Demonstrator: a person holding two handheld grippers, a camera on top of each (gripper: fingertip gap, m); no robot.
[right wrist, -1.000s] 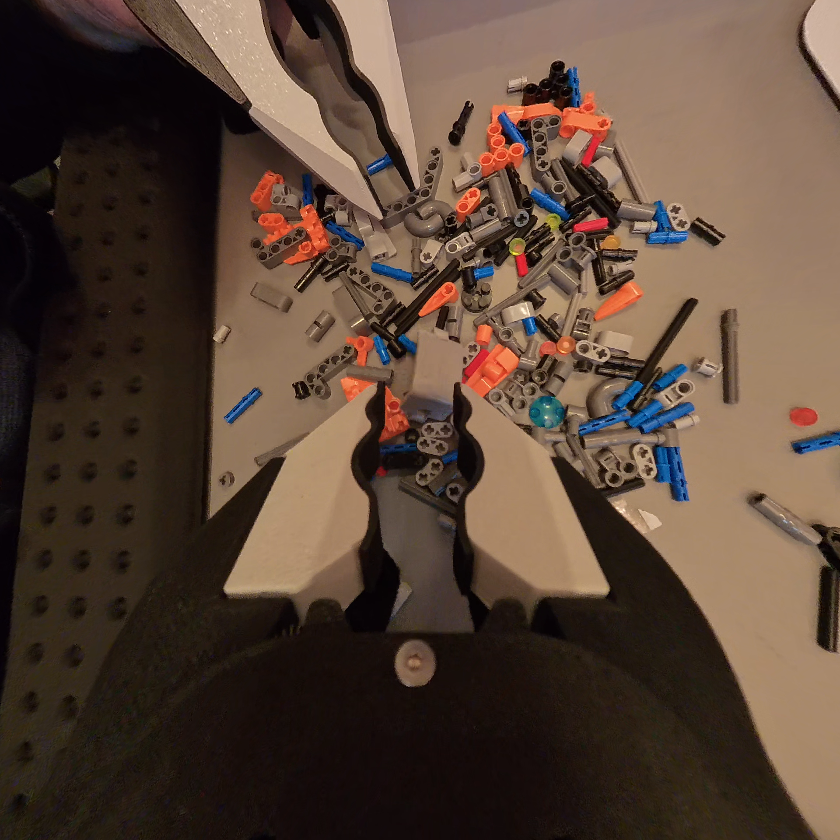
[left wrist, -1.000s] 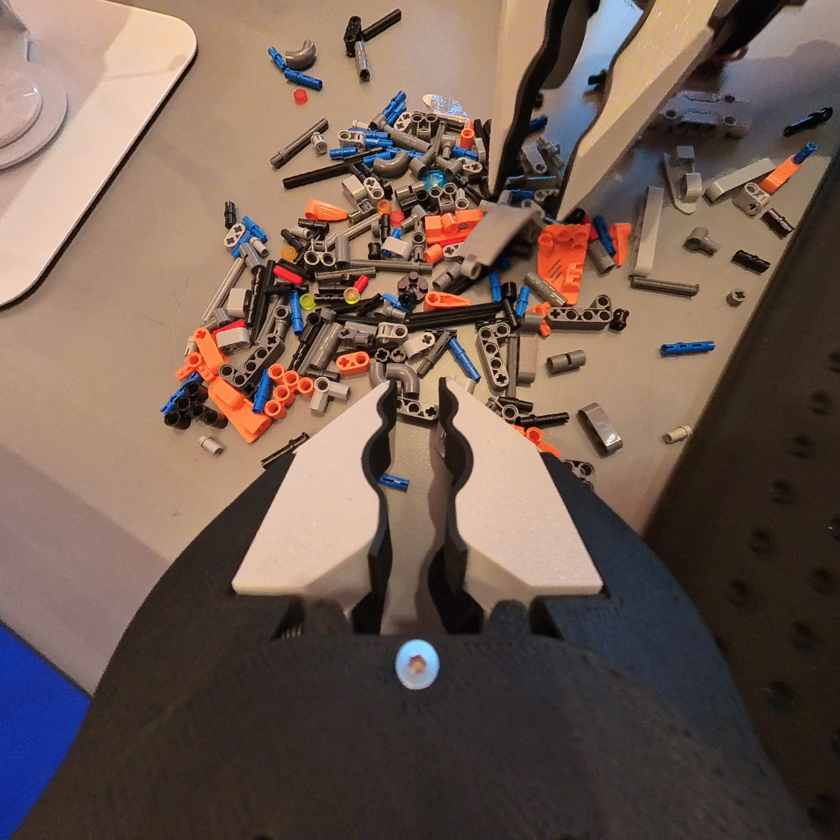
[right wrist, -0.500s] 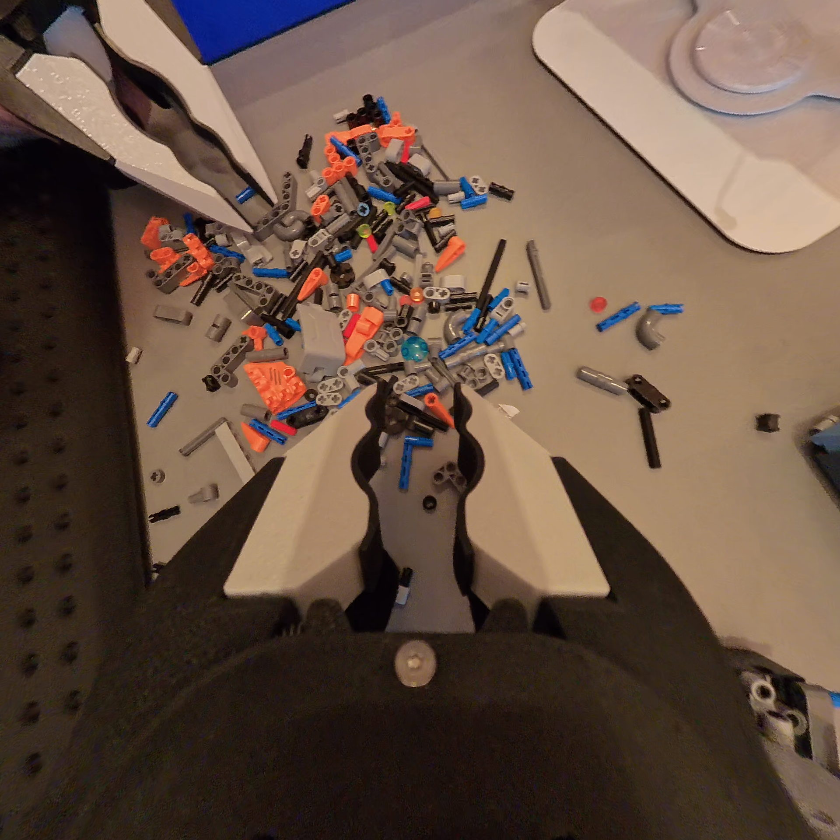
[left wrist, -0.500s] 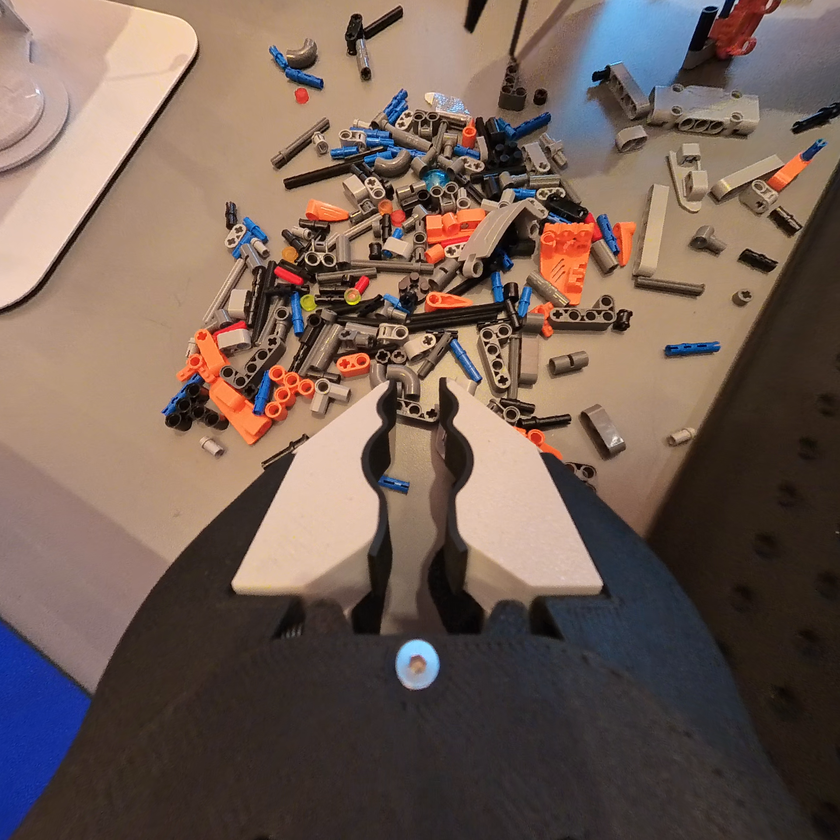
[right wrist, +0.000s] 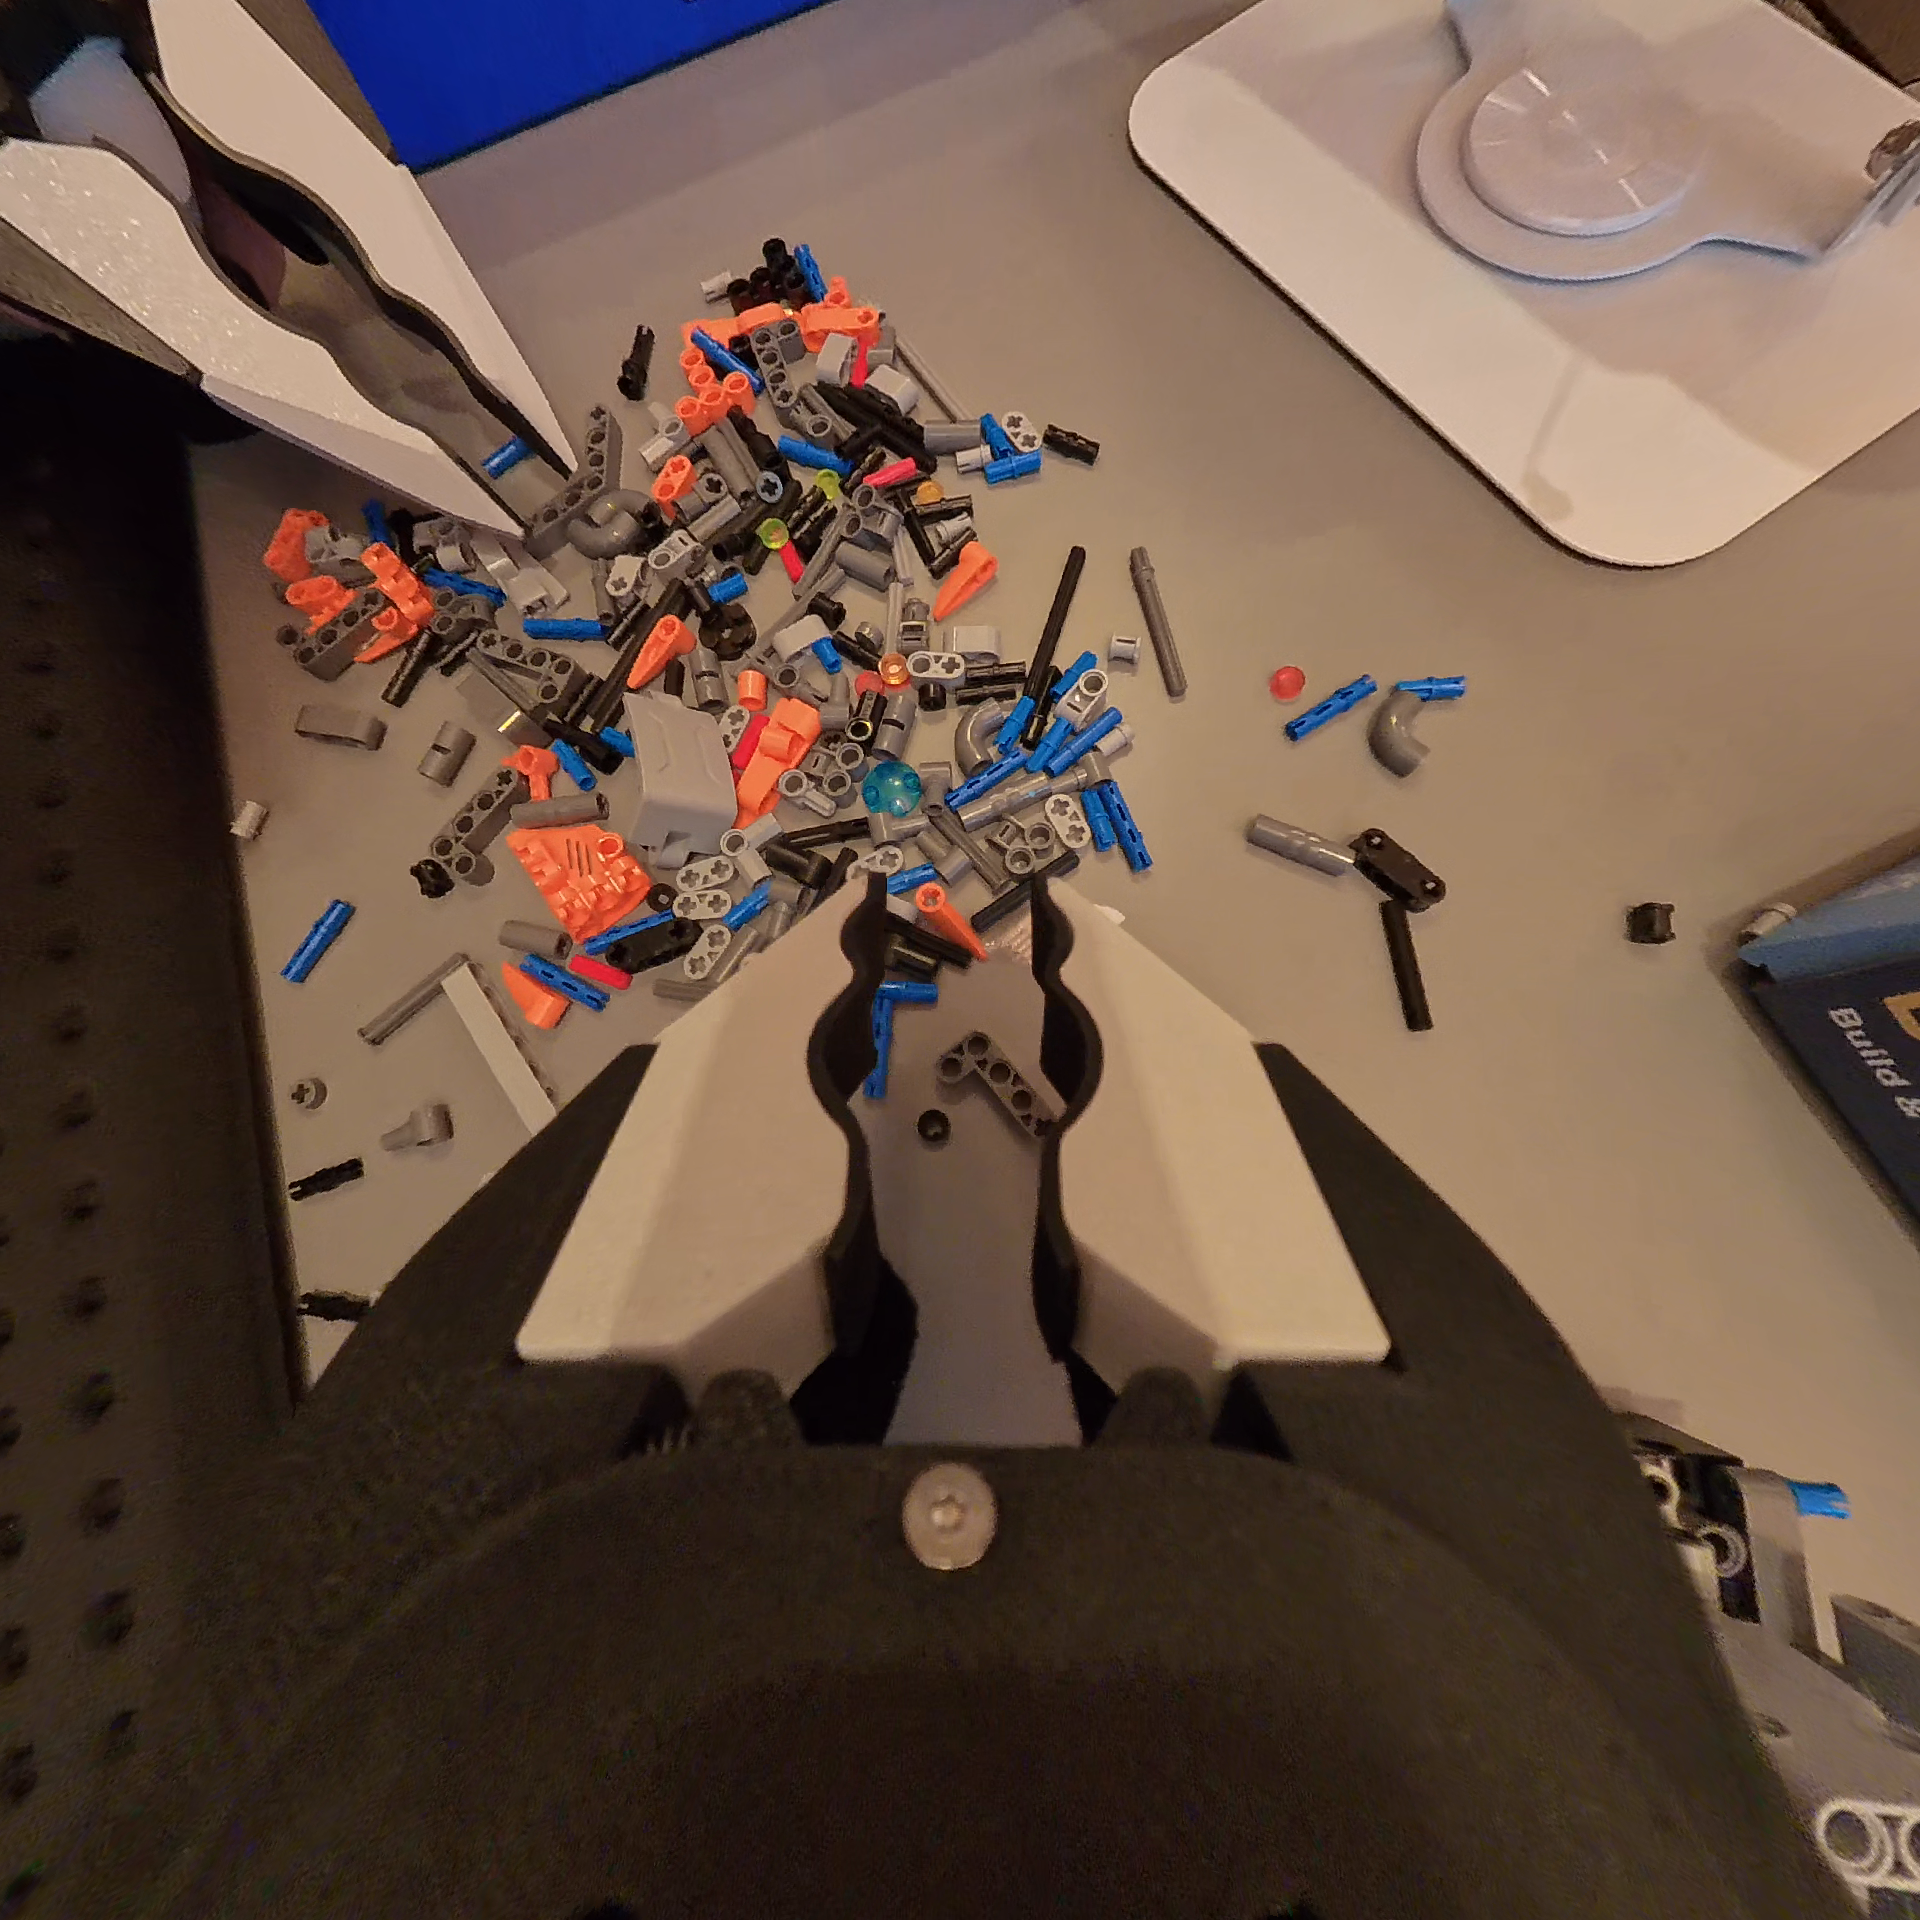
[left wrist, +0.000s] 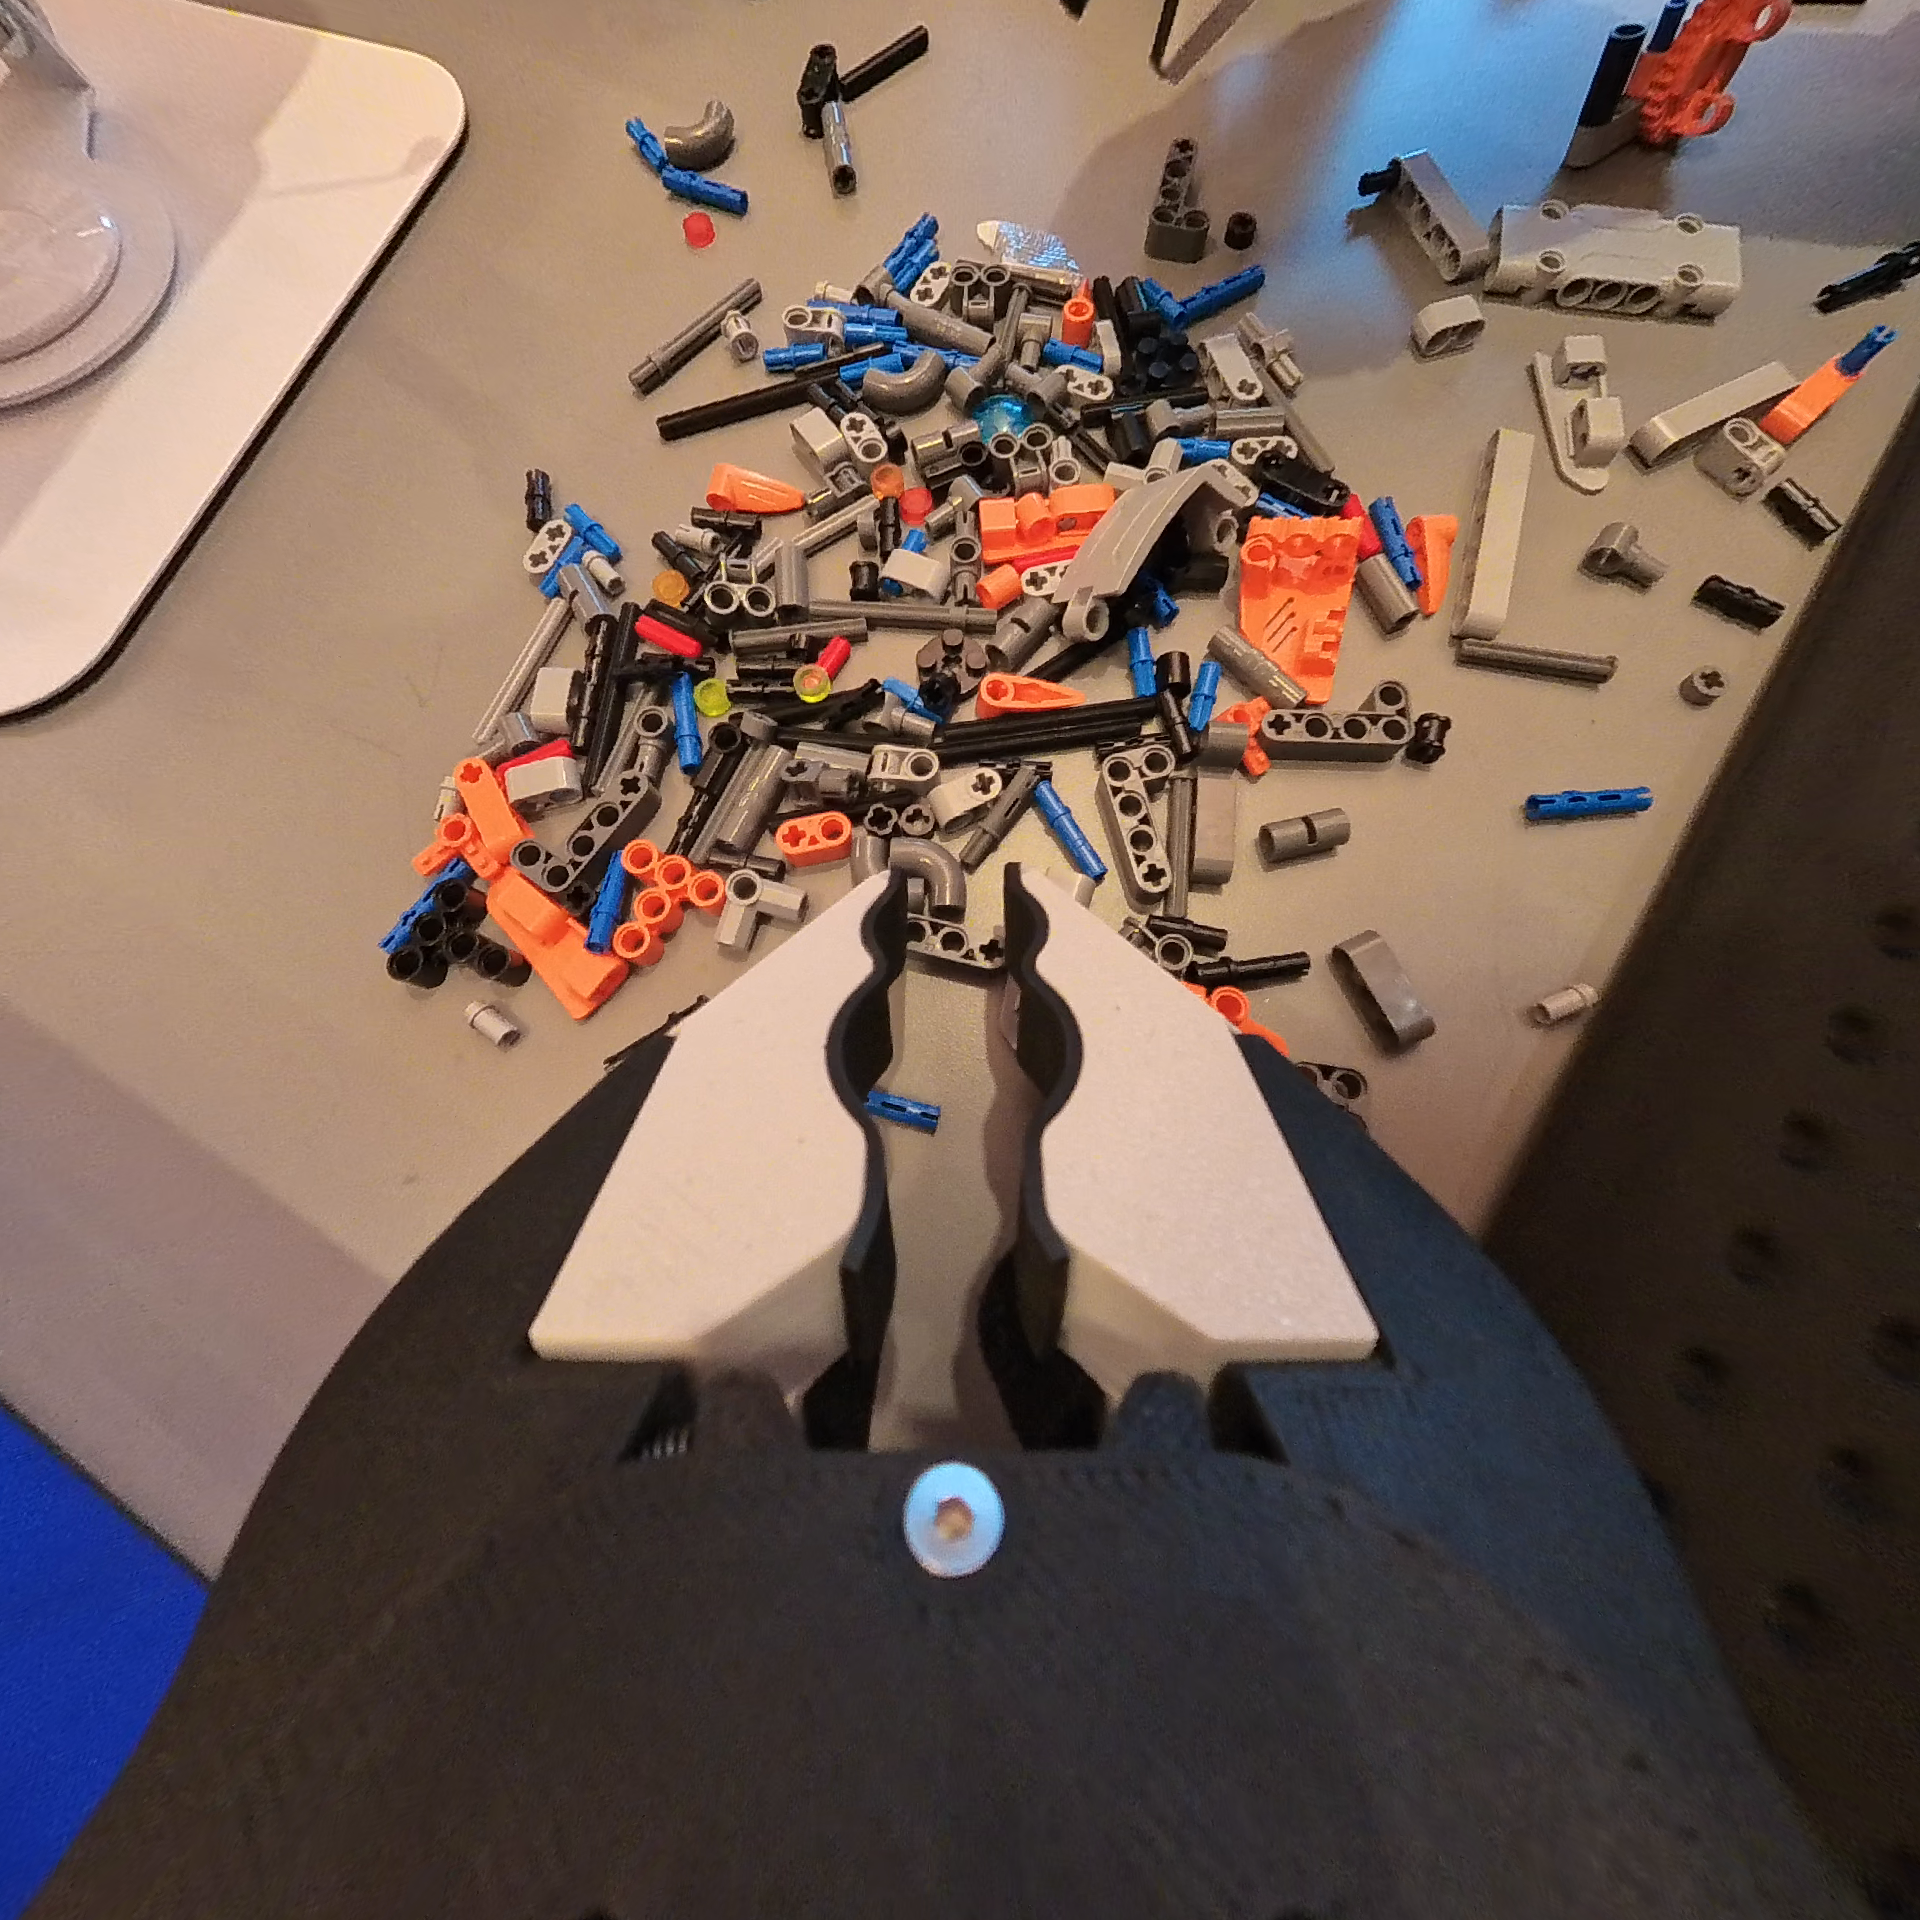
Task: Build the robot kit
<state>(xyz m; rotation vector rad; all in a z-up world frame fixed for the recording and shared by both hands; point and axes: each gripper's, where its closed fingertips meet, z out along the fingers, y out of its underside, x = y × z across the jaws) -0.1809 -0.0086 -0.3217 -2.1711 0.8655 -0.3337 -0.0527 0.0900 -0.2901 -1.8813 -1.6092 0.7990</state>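
While both our claws stand released and grasp nothing, the left gripper (left wrist: 951,904) hovers with the pile of small plastic building pieces (left wrist: 935,623) just ahead of its tips; the right gripper (right wrist: 956,899) faces it too. They look light, stiff and slippery; we'd pinch a beam across its flat sides.

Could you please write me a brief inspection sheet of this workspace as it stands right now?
Surface: grey table, matte, bare outside the heap.
Job's things: pile of small building pieces in orange, blue, black and grey; curved grey panel lies on top.
Clutter: white tray, blue booklet, part-built orange and grey assembly.
Grippers: left gripper open, empty, at the pile's near edge; right gripper open, empty, above the pile's edge.
Cables: nothing seen.
Surroundings: dark perforated board beside the table.
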